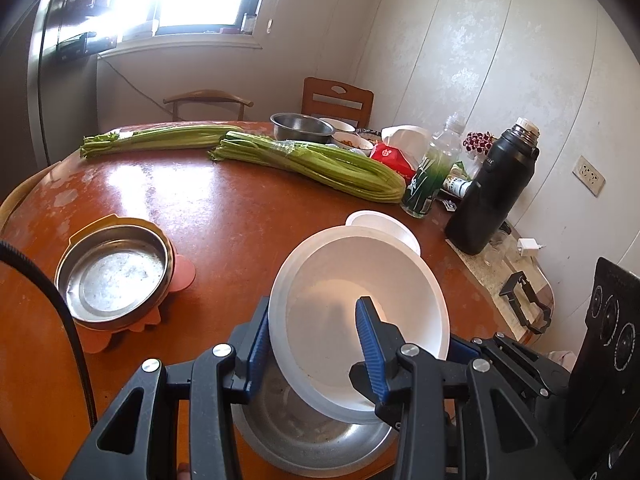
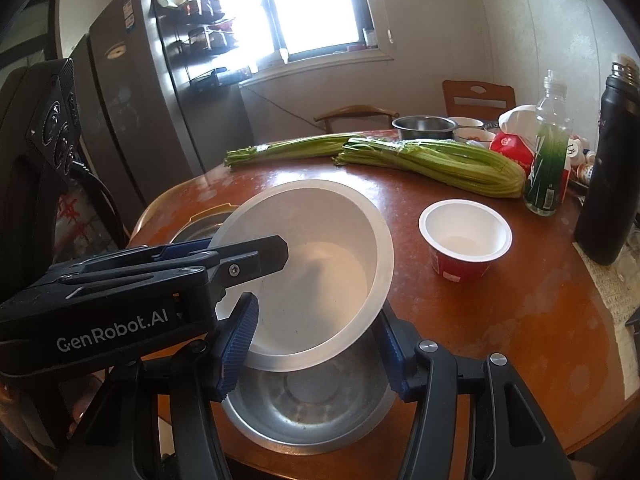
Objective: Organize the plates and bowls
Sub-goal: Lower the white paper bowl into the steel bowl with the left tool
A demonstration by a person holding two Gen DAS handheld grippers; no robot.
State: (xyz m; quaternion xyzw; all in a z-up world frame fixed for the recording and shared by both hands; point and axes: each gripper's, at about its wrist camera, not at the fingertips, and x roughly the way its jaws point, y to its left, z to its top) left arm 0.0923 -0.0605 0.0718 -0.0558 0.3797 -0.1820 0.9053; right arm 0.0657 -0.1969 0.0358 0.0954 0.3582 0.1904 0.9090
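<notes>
Your left gripper (image 1: 316,344) pinched the near rim of the white plastic bowl (image 1: 360,312), one pad outside, one inside; the round, smooth bowl hung tilted, mouth toward you, over the steel bowl (image 2: 308,408) on the worn brown table (image 2: 500,312). Your right gripper (image 2: 316,344) flanked both bowls; whether its ribbed blue pads pressed either, you could not tell.

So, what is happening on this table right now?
A person is sorting bowls with two handheld grippers. The left gripper has its jaws closed on the rim of a large white plastic bowl, holding it tilted above a round steel bowl at the near edge of the round brown table. The right gripper straddles the steel bowl. A small red paper cup stands nearby.
</notes>
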